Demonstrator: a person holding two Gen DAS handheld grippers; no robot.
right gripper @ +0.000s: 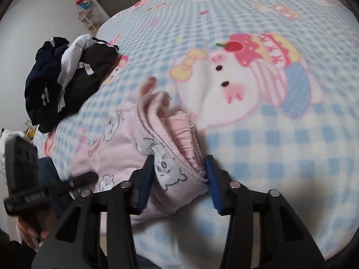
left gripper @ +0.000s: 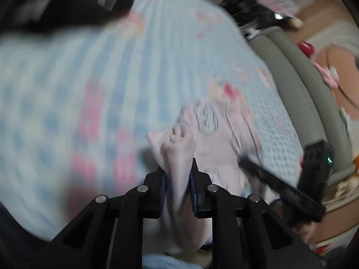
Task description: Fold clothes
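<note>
a: where is the garment?

b: the pink garment [right gripper: 116, 150] lies bunched on the bed, on the blue checked blanket [right gripper: 280, 134], just beside the big cartoon cat print [right gripper: 224, 85] on that blanket. it is pale pink with small grey line drawings of animals, and its gathered waistband [right gripper: 184, 134] faces the cat print.

a: and the right gripper?

b: the right gripper [right gripper: 179, 179] has its jaws pinching a thick fold of the pink garment at the waistband end. cloth fills the gap between the blue pads [right gripper: 213, 183].

a: the left one?

b: in the left wrist view the left gripper [left gripper: 178, 186] also has its jaws pinching the pink garment [left gripper: 202, 130]; a narrow ridge of cloth runs up between the pads. that view is blurred, so the blanket [left gripper: 89, 78] shows only as smeared checks.

a: anything else near the garment?

b: a pile of dark clothes [right gripper: 67, 78], navy and black with white stripes and a white piece in it, sits on the blanket, apart from the pink garment on the side away from the cat print. in the right wrist view the left gripper's black body [right gripper: 33, 179] shows at the garment's far edge, with a hand [right gripper: 29, 231] on its handle. the bed's grey padded edge [left gripper: 298, 85] shows in the left view.
</note>
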